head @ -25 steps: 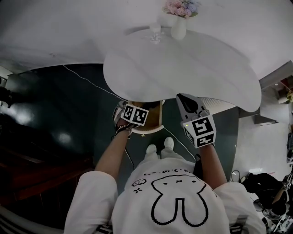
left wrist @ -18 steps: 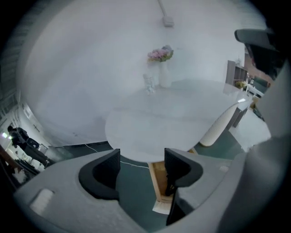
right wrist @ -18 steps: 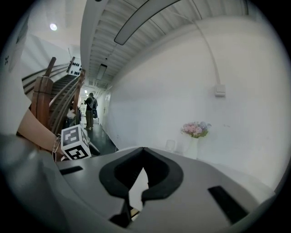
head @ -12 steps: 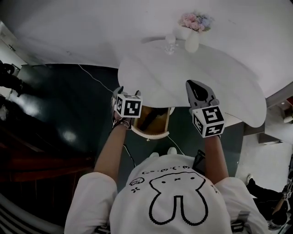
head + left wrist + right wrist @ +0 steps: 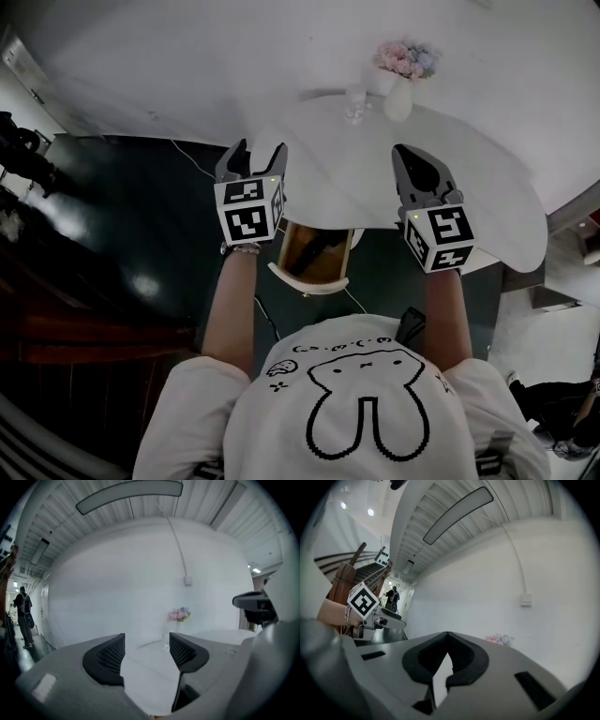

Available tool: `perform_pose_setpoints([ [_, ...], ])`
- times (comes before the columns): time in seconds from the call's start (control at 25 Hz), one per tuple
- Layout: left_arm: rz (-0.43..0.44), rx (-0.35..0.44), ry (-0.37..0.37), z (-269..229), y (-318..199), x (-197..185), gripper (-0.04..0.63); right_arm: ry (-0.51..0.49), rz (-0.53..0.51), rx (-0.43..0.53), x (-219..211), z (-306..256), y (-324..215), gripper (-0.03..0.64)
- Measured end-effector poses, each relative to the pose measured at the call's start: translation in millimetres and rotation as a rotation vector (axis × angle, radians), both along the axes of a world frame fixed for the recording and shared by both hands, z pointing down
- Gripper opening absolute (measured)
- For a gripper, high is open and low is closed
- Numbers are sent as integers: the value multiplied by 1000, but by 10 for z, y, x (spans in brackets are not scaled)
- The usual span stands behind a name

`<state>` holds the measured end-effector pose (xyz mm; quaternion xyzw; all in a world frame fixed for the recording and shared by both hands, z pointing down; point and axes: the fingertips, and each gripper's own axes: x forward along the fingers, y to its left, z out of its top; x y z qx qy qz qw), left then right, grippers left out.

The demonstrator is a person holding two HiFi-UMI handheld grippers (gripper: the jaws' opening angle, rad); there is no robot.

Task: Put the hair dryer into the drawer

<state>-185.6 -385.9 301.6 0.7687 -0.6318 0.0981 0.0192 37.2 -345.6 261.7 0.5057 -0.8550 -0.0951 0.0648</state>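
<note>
The left gripper (image 5: pixel 255 152) is rising from the open drawer (image 5: pixel 309 279) at the frame's centre up over the left edge of the white table (image 5: pixel 487 197), its jaws wide and empty. The right gripper (image 5: pixel 405 155) is staying at centre right, its jaws pressed together on nothing. The hair dryer (image 5: pixel 323 246) seems to be the dark shape lying inside the drawer, though it is too dim to be sure.

Head cam: up top, facing steeply down. Shirt (image 5: pixel 366 403) fills the bottom, table (image 5: pixel 375 159) sits mid-frame, wall (image 5: pixel 187 66) at the top.

Left gripper cam: rides on the left gripper (image 5: pixel 255 150), close behind its jaws, facing roughly level across the table to the wall.

Right gripper cam: rides on the right gripper (image 5: pixel 410 153), tilted up more, so mostly wall and ceiling (image 5: pixel 440 508).

Shared: flowers (image 5: pixel 405 58) and wall in all three. Each gripper cam catches the other gripper at its frame edge.
</note>
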Motion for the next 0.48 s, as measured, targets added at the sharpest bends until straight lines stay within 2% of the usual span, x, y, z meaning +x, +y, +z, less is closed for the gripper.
perform_pose_setpoints([
  [0.12,14,133,-2,-394,111,-25,302,-13,0,45,35,-203,12,-2],
  [0.24,79,254,-42,-750,257,53,302,-40,4,80,91,-399,26,-2],
  [0.36,134,346,-26,-1029,397,145,299,-56,12,102,144,-550,-2,-2],
  [0.48,120,407,-5,-1196,472,147,274,-59,13,124,176,-654,-14,-2],
])
